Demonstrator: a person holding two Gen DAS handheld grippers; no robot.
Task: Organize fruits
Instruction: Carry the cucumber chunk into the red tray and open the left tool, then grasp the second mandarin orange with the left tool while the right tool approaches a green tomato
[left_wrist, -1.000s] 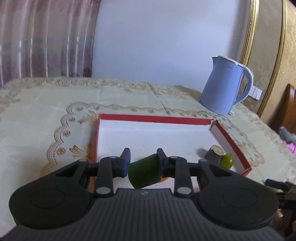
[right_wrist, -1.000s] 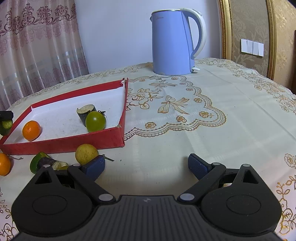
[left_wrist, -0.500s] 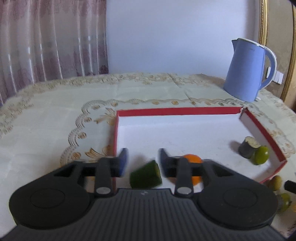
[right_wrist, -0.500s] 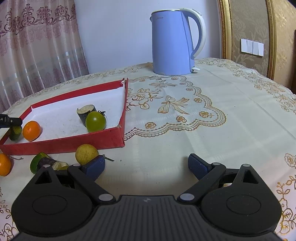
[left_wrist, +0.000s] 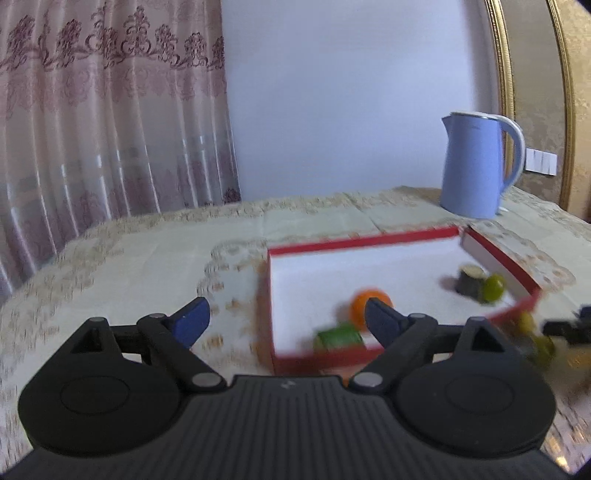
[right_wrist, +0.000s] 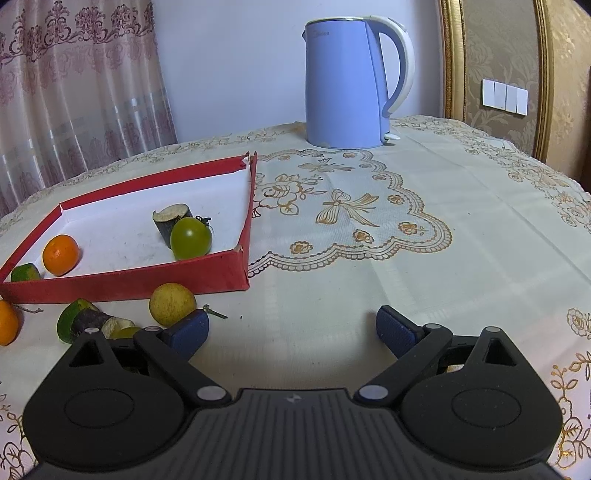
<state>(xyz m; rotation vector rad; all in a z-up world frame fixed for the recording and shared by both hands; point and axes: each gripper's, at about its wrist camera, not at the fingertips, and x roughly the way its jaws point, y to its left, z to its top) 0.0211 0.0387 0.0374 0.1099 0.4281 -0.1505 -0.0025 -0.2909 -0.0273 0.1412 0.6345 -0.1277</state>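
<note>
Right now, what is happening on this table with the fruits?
A person is sorting fruit into the red tray with two handheld grippers. The left gripper has just been opening; nothing is between its fingers, and the green piece lies in the tray beside the orange. The right gripper hovers open above the tablecloth. The yellow fruit and a few other pieces lie outside the tray.

Soft daylight; left wrist view motion-blurred, right sharp, fisheye-bent edges

The left hand-held gripper (left_wrist: 284, 317) has just been opening, empty; the right hand-held gripper (right_wrist: 291, 328) gapes.
</note>
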